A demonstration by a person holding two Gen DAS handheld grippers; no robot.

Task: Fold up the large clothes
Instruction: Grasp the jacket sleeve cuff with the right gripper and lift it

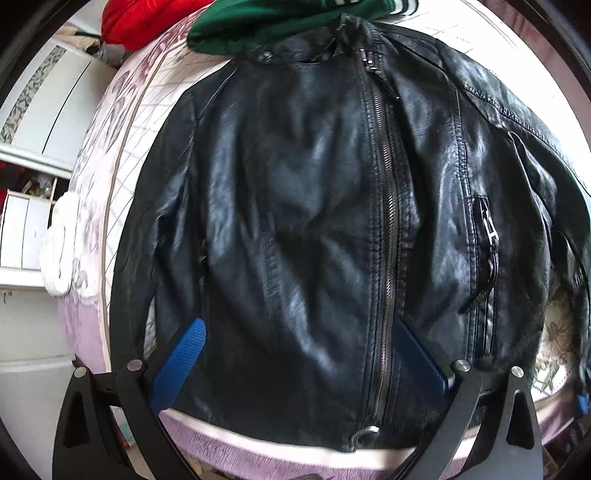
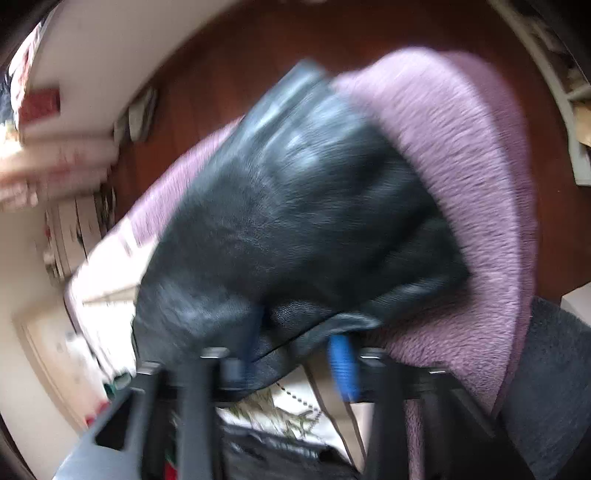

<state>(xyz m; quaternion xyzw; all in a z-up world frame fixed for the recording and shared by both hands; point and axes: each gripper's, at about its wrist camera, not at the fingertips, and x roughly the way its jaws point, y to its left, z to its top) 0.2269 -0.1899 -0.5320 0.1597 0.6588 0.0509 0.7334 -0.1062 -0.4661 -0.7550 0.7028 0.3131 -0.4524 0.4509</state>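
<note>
A black leather jacket lies front up on the bed, zipped, collar at the far end and hem nearest me. My left gripper hovers over the hem, its jaws wide open, one blue pad on each side of the zip and nothing pinched. The right wrist view is blurred. There a black leather part of the jacket, seemingly a sleeve, drapes over the purple bed edge. My right gripper is closed narrowly on its leather edge, with a blue pad just under the fold.
A green garment and a red one lie beyond the collar. The purple bedspread hangs over the near edge. White cabinets stand left of the bed. Brown wooden floor lies below the right side, a dark grey sleeve close by.
</note>
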